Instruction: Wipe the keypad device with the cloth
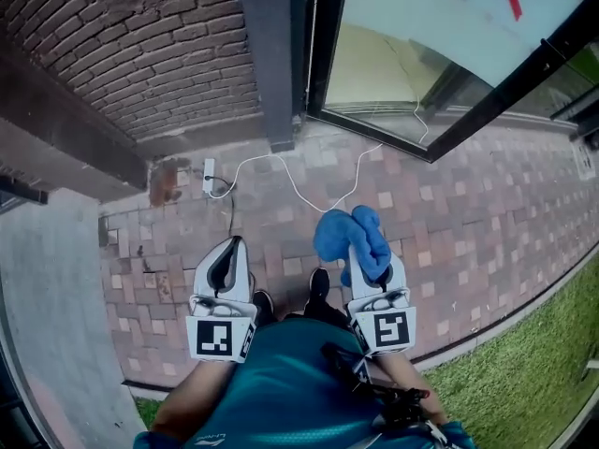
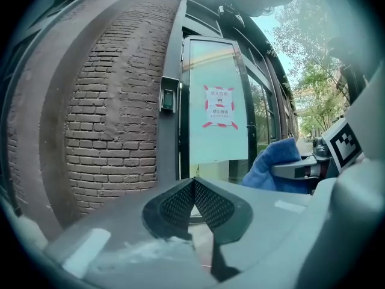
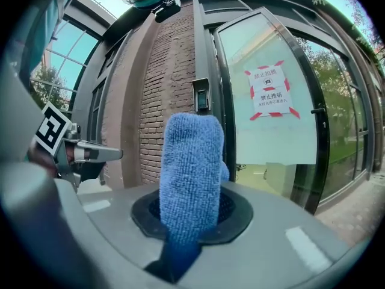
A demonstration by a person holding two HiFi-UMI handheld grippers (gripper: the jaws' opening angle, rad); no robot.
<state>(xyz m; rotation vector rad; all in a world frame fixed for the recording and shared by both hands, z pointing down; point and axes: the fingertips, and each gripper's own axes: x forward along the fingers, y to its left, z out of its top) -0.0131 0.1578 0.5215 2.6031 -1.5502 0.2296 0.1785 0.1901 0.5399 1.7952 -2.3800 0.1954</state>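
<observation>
Keypad device [image 3: 201, 95], keys too small to read, blue cloth [image 3: 191, 161] clamped in right tongs [image 3: 191, 212], left tongs [image 2: 194, 185] closed

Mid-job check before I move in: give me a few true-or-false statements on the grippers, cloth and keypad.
1. The right gripper is shut on the fluffy blue microfibre cloth. True.
2. The left gripper holds a second cloth. False: its jaws are together with nothing between them.
3. The cloth is pressed on the small dark wall-mounted keypad device. False: the keypad sits apart from it, on the dark door frame ahead.
4. A white paper notice with red marks hangs on the glass door. True.
</observation>
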